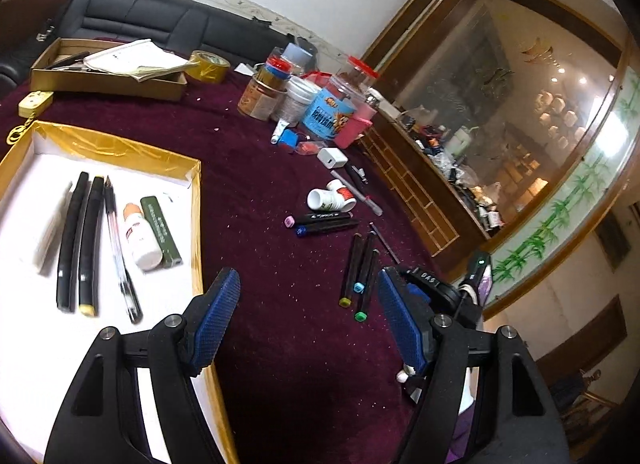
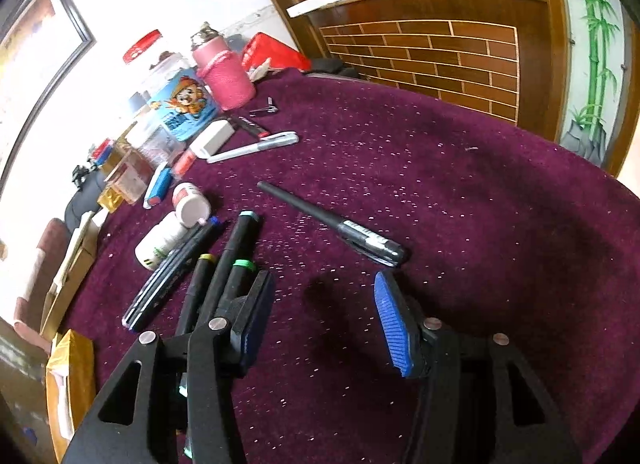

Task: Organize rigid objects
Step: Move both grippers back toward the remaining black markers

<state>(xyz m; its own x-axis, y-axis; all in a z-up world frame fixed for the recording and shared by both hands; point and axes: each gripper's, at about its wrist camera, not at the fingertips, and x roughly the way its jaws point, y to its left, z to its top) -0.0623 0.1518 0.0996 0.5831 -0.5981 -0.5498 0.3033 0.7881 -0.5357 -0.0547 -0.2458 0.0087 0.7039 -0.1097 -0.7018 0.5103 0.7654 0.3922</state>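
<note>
Six items already lie in the tray (image 1: pixel 196 200), many pens (image 2: pixel 332 224) remain on the desk (image 2: pixel 440 184), and both grippers' fingers (image 1: pixel 218 316) (image 2: pixel 394 328) stand apart, empty.

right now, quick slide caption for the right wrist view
Open right gripper hovers over purple cloth, short of a black pen.

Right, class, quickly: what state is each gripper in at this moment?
Left gripper: open, nothing between its pads, above the cloth beside the tray.
Right gripper: open, empty, just short of the black pen.
</note>
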